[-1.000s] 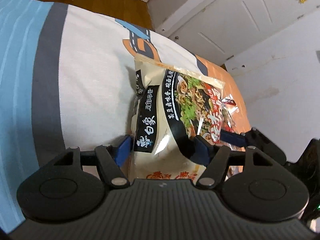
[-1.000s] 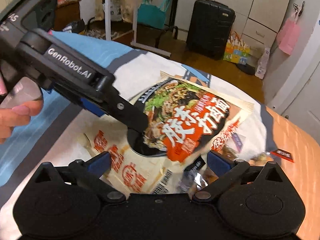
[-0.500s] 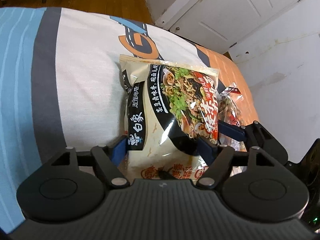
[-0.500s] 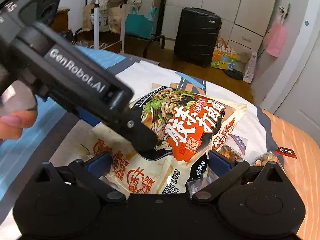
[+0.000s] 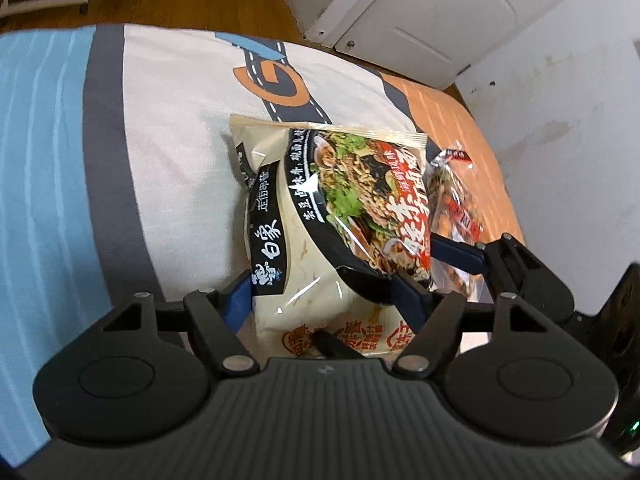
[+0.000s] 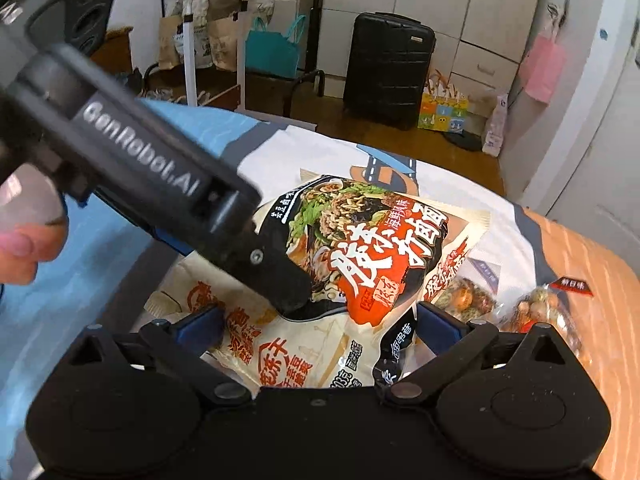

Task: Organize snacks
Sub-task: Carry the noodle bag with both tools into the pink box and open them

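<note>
Since a second ago the cream, glossy plastic noodle packet (image 5: pixel 320 236) has slid further between the left gripper (image 5: pixel 324 300)'s closing fingers, while the right gripper (image 6: pixel 316 330)'s wide fingers straddle it, suggesting a handover.

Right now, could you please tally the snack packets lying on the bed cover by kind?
Large noodle packet: 1
Small clear snack packets: 2
Total: 3
</note>
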Demonstrator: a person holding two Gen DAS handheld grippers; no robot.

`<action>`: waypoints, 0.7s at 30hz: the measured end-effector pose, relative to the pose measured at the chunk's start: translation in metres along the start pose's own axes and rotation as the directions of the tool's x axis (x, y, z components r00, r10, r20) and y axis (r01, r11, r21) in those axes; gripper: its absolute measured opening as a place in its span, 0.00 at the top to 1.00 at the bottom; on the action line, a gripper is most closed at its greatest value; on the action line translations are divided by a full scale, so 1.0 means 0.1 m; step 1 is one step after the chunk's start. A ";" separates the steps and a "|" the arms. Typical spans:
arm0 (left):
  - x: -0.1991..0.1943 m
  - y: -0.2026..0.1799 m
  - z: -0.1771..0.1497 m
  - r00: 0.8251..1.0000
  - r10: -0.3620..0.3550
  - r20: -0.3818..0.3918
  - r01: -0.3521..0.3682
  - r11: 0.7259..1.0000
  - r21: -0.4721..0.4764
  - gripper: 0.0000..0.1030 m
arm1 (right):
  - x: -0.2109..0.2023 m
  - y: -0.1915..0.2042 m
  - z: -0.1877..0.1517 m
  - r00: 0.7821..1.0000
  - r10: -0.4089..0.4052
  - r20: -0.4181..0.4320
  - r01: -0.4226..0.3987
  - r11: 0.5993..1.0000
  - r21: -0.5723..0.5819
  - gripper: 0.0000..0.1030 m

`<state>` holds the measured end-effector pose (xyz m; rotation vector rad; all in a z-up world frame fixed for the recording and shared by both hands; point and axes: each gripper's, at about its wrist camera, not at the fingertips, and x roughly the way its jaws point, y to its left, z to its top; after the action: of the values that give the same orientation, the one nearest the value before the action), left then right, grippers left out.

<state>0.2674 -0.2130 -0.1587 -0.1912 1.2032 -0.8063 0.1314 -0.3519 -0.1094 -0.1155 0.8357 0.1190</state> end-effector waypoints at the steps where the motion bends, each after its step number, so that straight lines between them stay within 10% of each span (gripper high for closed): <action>1: -0.02 -0.02 0.00 1.000 0.009 -0.001 -0.009 1.000 0.011 0.31 | -0.03 0.02 0.00 1.000 0.006 0.005 -0.006 1.000 0.007 0.01; 21: -1.02 -0.23 -0.68 0.989 0.150 0.000 -0.150 0.987 0.066 0.31 | -0.72 0.68 -0.10 0.995 0.081 0.058 -0.083 0.996 0.034 0.01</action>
<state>0.1845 -0.1451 -0.0949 -0.0440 1.1797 -0.7136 0.0655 -0.2903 -0.0660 -0.0435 0.7861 0.1834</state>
